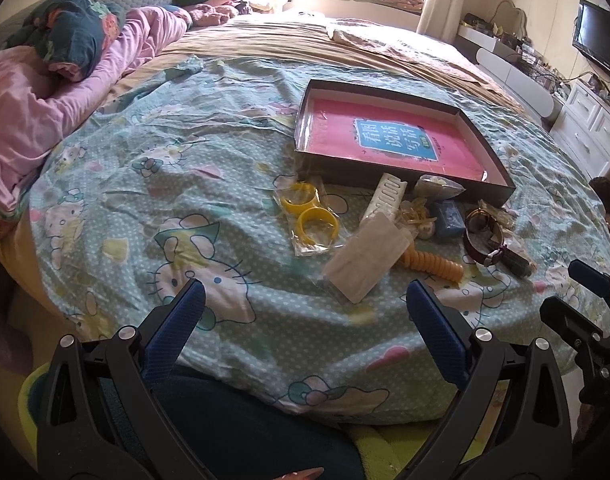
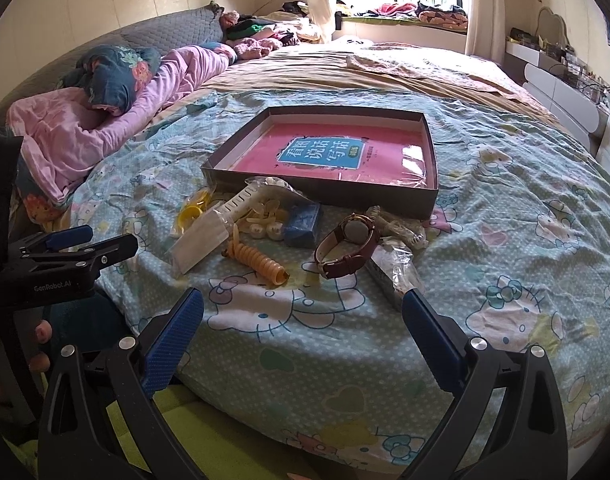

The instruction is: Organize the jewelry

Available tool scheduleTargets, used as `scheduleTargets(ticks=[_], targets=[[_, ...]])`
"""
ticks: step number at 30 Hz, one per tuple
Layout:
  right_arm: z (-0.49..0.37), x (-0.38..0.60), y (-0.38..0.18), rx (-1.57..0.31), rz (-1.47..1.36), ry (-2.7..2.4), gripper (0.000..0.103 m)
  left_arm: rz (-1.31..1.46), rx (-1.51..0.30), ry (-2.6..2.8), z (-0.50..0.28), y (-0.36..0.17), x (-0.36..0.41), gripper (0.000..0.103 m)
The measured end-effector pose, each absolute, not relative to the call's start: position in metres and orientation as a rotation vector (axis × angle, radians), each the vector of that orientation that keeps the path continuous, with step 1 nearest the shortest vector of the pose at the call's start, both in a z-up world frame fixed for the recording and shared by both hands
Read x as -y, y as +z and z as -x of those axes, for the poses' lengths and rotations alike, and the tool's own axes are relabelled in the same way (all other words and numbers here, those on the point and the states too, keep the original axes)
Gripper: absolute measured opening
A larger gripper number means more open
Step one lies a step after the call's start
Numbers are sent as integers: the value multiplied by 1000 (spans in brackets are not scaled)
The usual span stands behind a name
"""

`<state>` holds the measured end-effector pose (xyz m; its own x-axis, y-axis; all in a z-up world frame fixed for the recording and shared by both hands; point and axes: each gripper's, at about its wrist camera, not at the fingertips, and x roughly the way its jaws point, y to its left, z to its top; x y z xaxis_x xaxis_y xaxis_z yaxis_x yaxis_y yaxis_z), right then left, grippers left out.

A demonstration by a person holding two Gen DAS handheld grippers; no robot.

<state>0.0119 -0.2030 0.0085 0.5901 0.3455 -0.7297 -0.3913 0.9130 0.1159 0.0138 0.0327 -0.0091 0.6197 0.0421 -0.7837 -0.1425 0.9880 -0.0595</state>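
both grippers hang wide open and empty over the near edge of the bed; ahead of the left gripper lie yellow bangles, ahead of the right gripper a brown-strapped watch, the shallow box just beyond them

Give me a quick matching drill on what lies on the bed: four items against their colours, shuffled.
Items:
1. watch strap
2. spiral hair tie
3. bangles in plastic
4. small box

Colours:
A. blue
B. yellow
C. dark brown
D. orange-tan

Pairs: 1-C, 2-D, 3-B, 4-A
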Motion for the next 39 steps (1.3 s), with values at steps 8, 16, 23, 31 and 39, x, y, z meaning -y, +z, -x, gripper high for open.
scheduleTargets(ticks=[8, 16, 23, 31, 39], targets=[[-35, 210, 7, -828, 46, 399, 99, 117, -942, 73, -31, -20, -38, 94], [-55, 228, 2, -835, 38, 342, 99, 3, -956, -53, -53, -30, -16, 94], [-68, 249, -13, -882, 15, 301, 99, -68, -981, -151, -68, -44, 0, 94], [-80, 256, -33, -929, -3, 317, 98, -84, -1003, -199, -78, -57, 6, 69], [-85, 249, -47, -963, 18, 371, 70, -80, -1002, -227, -80, -62, 8, 44]])
